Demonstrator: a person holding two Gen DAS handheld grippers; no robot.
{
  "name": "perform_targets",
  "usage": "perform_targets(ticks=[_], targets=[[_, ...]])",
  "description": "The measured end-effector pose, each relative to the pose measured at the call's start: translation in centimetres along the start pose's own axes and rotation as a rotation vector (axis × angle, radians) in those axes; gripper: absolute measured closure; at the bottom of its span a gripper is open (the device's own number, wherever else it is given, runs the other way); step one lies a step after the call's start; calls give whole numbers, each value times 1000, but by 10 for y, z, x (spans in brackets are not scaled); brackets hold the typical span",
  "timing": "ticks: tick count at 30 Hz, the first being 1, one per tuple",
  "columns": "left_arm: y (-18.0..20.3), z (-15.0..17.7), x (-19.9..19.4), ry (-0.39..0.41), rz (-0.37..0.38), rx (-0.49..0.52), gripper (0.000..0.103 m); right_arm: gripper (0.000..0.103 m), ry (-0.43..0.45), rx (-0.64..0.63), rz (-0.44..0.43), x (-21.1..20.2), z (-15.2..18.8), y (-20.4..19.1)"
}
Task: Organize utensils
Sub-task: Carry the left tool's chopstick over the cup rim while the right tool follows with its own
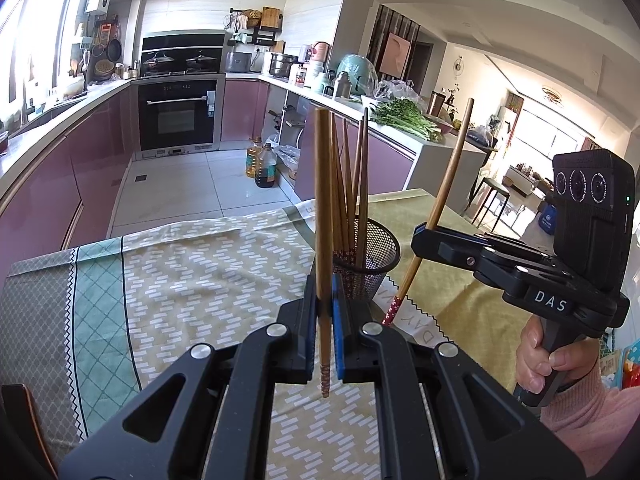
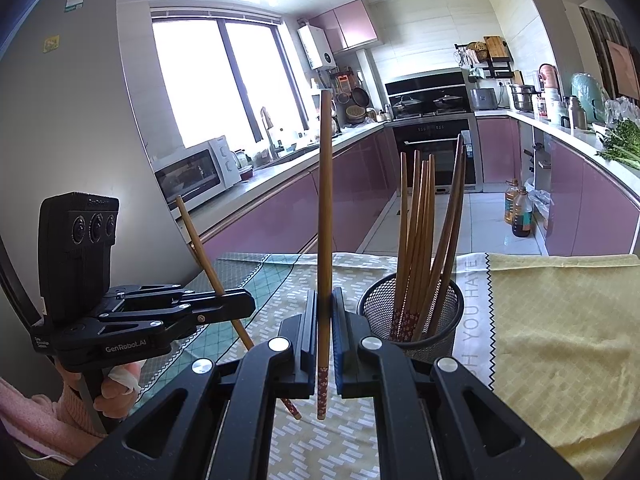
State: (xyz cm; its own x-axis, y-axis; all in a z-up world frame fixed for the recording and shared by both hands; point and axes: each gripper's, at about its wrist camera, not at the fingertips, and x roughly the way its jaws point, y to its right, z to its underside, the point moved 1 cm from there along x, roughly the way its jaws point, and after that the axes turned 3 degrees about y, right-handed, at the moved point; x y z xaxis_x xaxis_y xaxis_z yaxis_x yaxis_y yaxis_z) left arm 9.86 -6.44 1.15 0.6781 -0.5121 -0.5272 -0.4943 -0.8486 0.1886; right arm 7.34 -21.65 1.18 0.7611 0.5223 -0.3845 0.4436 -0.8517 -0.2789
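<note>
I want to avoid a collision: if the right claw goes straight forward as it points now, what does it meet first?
Probably the black mesh holder of chopsticks, just ahead and slightly right of the right claw; depth is unclear, so it might narrowly pass it.

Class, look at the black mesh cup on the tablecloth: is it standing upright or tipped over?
Upright. The mesh cup stands on its base on the tablecloth, rim facing up, with chopsticks standing in it.

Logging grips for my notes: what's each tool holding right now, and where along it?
Left tool clamps one chopstick on its lower part, above the patterned tip. Right tool clamps another chopstick the same way.
</note>
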Motion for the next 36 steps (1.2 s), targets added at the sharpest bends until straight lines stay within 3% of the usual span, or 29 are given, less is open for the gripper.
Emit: perform_targets(ticks=[36], targets=[[11, -12, 1, 22, 23, 35, 96, 97, 24, -10, 10, -1, -10, 0]])
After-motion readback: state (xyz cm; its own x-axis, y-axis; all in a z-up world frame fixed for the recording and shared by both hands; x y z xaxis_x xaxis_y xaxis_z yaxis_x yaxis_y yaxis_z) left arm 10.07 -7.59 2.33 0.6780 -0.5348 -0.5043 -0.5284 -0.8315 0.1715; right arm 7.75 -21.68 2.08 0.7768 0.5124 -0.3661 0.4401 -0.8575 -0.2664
